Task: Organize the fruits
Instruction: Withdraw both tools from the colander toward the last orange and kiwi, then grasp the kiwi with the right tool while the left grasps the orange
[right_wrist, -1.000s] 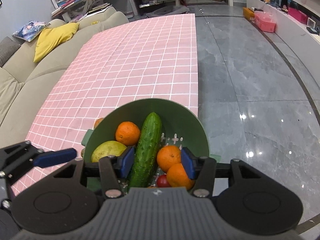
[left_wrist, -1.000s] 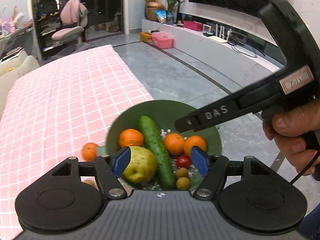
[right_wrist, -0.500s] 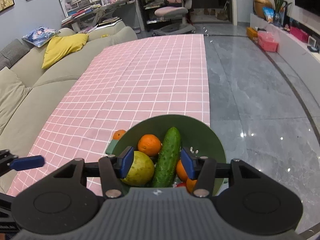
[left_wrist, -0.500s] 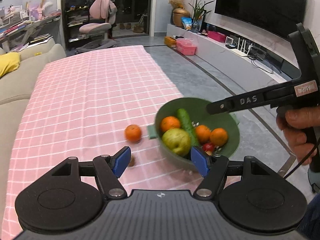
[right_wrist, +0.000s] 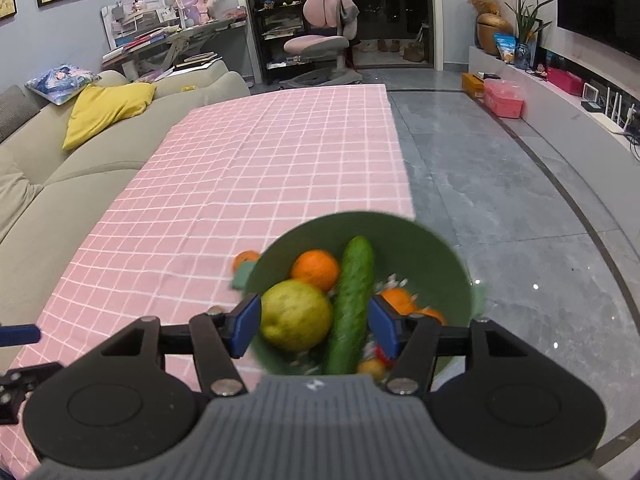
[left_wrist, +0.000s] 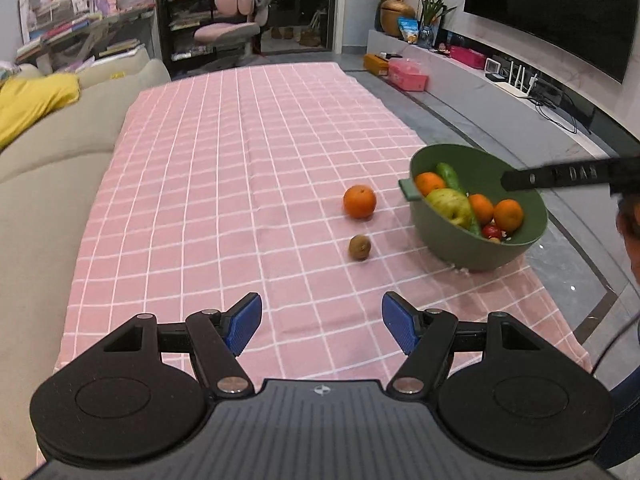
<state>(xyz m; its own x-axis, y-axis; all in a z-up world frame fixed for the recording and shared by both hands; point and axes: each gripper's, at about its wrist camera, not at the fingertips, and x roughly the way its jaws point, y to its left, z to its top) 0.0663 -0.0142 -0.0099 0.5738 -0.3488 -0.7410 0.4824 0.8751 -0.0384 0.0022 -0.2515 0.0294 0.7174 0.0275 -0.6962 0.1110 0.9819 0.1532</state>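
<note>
A green bowl (left_wrist: 508, 248) stands near the right edge of the pink checked tablecloth (left_wrist: 224, 168). It holds oranges, a yellow-green apple (left_wrist: 448, 206), a cucumber (left_wrist: 450, 172) and small red fruit. A loose orange (left_wrist: 359, 201) and a brown kiwi (left_wrist: 359, 246) lie on the cloth left of the bowl. My left gripper (left_wrist: 322, 330) is open and empty, well back from them. My right gripper (right_wrist: 314, 326) is open and empty above the bowl (right_wrist: 448, 264), over the apple (right_wrist: 296, 316) and cucumber (right_wrist: 352, 304). Its arm shows in the left wrist view (left_wrist: 568, 176).
A beige sofa (left_wrist: 48, 160) with a yellow cushion (right_wrist: 106, 110) runs along the table's left side. Grey tiled floor (right_wrist: 512, 200) lies right of the table. A TV bench (left_wrist: 500, 80) with pink boxes stands by the right wall, a pink chair (right_wrist: 320, 40) beyond the table.
My left gripper has pulled back and up from over the bowl, so the loose orange and kiwi now show. My right gripper has risen and drawn back a little, still over the bowl.
</note>
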